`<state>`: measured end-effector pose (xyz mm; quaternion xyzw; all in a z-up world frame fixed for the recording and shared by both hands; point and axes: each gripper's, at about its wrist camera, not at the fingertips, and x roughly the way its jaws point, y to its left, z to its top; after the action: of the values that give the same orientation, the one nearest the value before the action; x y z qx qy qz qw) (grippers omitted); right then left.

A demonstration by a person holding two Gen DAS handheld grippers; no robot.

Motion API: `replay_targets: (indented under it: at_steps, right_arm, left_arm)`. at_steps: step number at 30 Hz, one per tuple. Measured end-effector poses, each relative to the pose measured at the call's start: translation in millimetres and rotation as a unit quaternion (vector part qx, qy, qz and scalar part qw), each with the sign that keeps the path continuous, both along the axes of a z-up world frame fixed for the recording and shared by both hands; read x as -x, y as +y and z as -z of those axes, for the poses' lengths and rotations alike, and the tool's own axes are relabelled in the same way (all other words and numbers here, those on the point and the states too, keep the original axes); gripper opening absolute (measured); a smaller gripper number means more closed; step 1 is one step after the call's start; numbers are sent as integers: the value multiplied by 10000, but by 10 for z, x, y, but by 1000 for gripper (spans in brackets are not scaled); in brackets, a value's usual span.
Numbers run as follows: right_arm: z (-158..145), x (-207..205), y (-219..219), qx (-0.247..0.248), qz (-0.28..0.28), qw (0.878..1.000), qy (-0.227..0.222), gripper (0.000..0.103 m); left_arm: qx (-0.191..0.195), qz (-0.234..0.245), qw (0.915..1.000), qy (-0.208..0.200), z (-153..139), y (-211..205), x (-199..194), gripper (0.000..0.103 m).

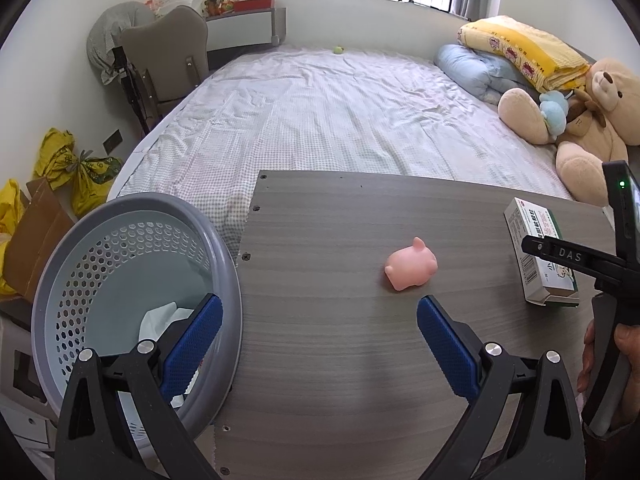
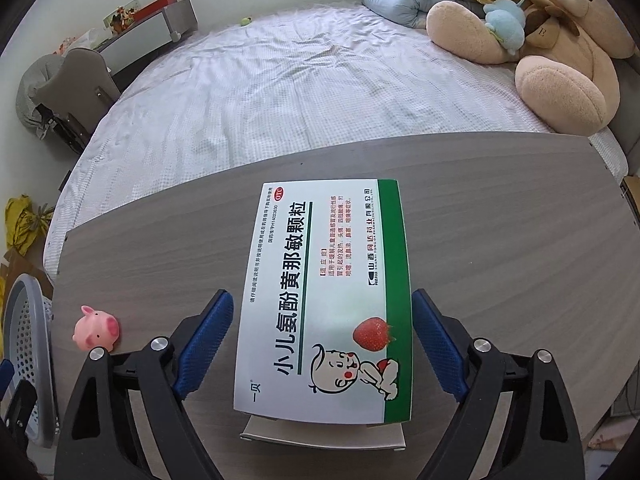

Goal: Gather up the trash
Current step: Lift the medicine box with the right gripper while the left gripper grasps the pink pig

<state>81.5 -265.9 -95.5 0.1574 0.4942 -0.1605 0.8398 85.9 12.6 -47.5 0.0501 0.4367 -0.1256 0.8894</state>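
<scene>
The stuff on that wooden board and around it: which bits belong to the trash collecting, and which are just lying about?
Part of the job:
- medicine box, flat on the board, between the open right gripper pads, not yet pinched
- grey basket beside the board, with crumpled tissue inside
- left gripper, open and empty

Probably just lying about:
- pink pig toy
- teddy bear
- folded bedding
- yellow bags

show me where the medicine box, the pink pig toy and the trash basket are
medicine box (image 2: 320, 300), right wrist view, middle of its printed top face.
pink pig toy (image 1: 412, 270), left wrist view, its body.
trash basket (image 1: 132, 204), left wrist view, far grey rim.
</scene>
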Motion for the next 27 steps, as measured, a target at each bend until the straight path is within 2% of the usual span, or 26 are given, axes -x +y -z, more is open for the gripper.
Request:
replay_targets:
  at_steps: [4, 9, 11, 16, 27]
  right_arm:
    - [88, -48, -40, -161, 44, 9998, 111, 86]
    - [104, -62, -29, -28, 5, 10000, 68, 85]
    - [96, -63, -11, 79, -75, 9999, 32, 78]
    - [85, -18, -42, -78, -169, 9997, -157, 77]
    - [-151, 331, -27, -302, -256, 9982, -443, 76]
  left_arm:
    - [6, 25, 10000, 40, 18, -36, -12, 96]
    - [-10, 28, 10000, 30, 31, -90, -17, 96]
    - [-10, 38, 10000, 39, 44, -116, -26, 96]
    - [29, 121, 9998, 138, 101, -181, -62, 96]
    - [92, 533, 9979, 356, 276, -455, -188, 96]
